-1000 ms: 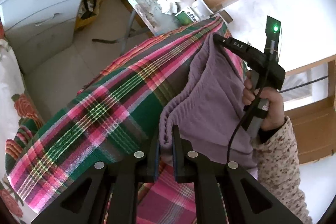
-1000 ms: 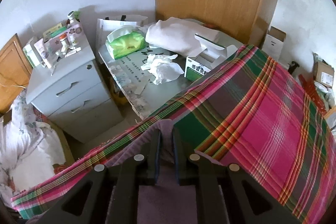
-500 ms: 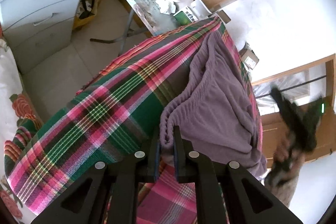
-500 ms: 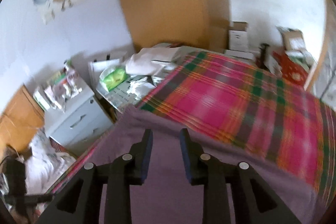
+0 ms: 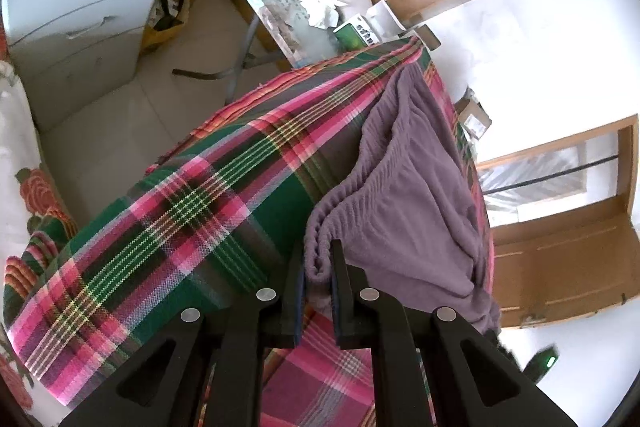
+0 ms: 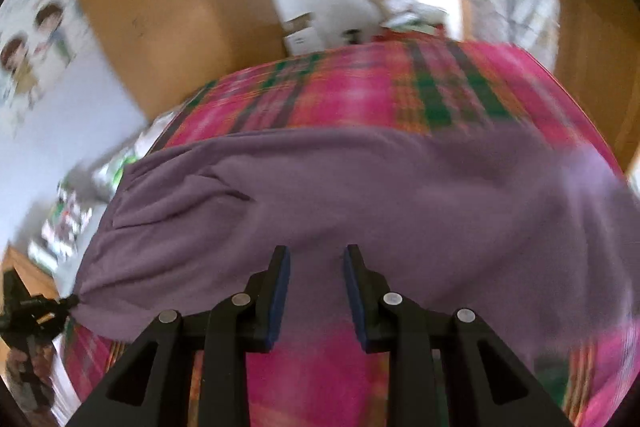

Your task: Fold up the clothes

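Our left tongs (image 5: 318,267) pinch the gathered waistband corner of the purple garment (image 5: 416,195). Our right tongs (image 6: 316,267) hover spread and empty above it. The garment lies on the plaid cover (image 5: 192,211), stretching lengthwise away from the left tongs.

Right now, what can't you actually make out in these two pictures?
- Right wrist view: motion blur smears the pink-and-green plaid blanket and the cardboard boxes behind it.
- Left wrist view: the purple knit garment hangs over the blanket's far side, hiding its lower part.
- Left wrist view: the left gripper covers the pinched garment edge.
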The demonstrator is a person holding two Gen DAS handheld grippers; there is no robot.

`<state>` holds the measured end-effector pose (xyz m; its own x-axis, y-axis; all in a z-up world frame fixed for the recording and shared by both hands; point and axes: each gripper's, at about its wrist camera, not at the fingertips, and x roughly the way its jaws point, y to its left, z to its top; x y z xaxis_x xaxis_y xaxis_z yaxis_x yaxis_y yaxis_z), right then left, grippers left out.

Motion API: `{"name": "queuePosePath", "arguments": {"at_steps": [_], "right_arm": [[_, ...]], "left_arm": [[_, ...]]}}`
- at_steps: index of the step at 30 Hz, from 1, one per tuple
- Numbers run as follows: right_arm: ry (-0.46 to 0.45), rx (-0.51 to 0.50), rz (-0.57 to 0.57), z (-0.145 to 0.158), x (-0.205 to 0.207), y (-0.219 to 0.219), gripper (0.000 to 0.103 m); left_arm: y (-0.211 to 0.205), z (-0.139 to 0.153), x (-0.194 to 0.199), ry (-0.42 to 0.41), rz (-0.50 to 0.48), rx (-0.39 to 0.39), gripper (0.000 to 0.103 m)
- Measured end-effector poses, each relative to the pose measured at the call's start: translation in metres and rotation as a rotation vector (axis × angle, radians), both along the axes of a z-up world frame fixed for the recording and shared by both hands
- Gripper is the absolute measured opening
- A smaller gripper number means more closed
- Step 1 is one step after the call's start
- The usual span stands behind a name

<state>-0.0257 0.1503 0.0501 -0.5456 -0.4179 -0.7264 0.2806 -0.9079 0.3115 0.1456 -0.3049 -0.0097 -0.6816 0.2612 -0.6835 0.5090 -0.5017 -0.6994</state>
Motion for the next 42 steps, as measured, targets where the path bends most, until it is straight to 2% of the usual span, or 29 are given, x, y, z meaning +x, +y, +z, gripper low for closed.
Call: {"name": "queuePosePath", "arguments": {"at_steps": [4, 7, 11, 14, 17, 20, 23, 26, 29, 35, 36, 40, 42], "right_arm": [[-0.005, -0.032, -0.114, -0.006, 0.026, 0.046, 0.028], [0.017, -0.05, -0.149, -0.004, 0.039, 0.066, 0.028], [0.032, -0.122, -0.183, 0.001, 0.039, 0.078, 0.032], [0.034, -0.139, -0.178, 0.001, 0.03, 0.075, 0.033], [0.033, -0.165, -0.178, 0.0, 0.018, 0.073, 0.034], [-0.002, -0.209, -0.206, -0.007, 0.004, 0.074, 0.034], [-0.02, -0.238, -0.229, -0.01, -0.005, 0.077, 0.034], [-0.009, -0.245, -0.236, -0.007, -0.009, 0.077, 0.034], [-0.016, -0.265, -0.246, -0.009, -0.015, 0.077, 0.034], [-0.058, -0.291, -0.259, -0.018, -0.028, 0.074, 0.034], [-0.065, -0.29, -0.261, -0.02, -0.029, 0.074, 0.031], [-0.068, -0.299, -0.258, -0.022, -0.03, 0.072, 0.006], [-0.045, -0.286, -0.255, -0.02, -0.028, 0.071, 0.003]], "left_arm": [[0.005, 0.008, 0.001, -0.006, 0.001, -0.035, 0.012], [0.005, 0.009, 0.007, -0.009, 0.02, -0.02, 0.012], [0.006, 0.015, 0.021, -0.007, 0.037, -0.041, 0.014], [0.014, 0.023, 0.03, 0.017, 0.015, -0.043, 0.018], [0.03, 0.024, 0.029, 0.051, -0.049, 0.005, 0.024], [0.049, 0.019, 0.016, 0.08, -0.141, 0.059, 0.024], [0.065, 0.014, 0.005, 0.083, -0.201, 0.085, 0.03], [0.067, 0.01, 0.002, 0.075, -0.181, 0.1, 0.032], [0.056, 0.003, 0.007, 0.043, -0.113, 0.092, 0.032], [0.044, -0.004, 0.007, 0.055, -0.042, 0.119, 0.032], [0.044, -0.004, 0.006, 0.058, -0.038, 0.117, 0.032], [0.041, -0.007, 0.003, 0.065, -0.016, 0.141, 0.032], [0.039, -0.008, 0.003, 0.069, -0.011, 0.148, 0.032]]}}
